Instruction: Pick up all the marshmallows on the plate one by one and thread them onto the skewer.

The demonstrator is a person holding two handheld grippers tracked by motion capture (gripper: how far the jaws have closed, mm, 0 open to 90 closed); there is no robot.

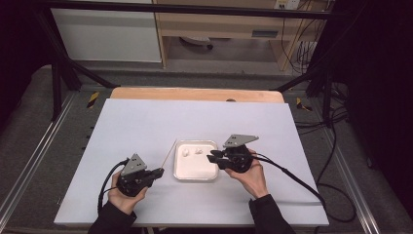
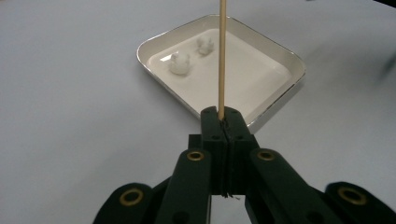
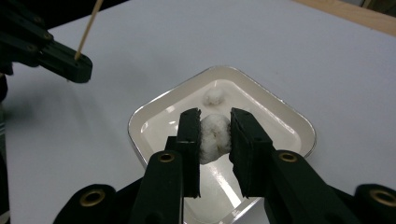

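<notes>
Over tray: white lump (image 3: 214, 137) was pinched btwn right gripper (image 3: 214, 135) jaws, pads pressed on both sides.
Tray (image 1: 196, 173): white, square, mid-table; two more white lumps (image 2: 180, 63) lay in its far part.
Skewer (image 2: 222, 56): thin wood stick, clamped in left gripper (image 2: 222, 122), jaws tight shut on it, pointing toward tray.
Table (image 1: 146, 126): white top, both hands at near edge.

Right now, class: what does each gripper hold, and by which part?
The left gripper pinches a thin wooden skewer by its lower end. The right gripper clamps a white fluffy ball by its two sides, above the tray.
</notes>
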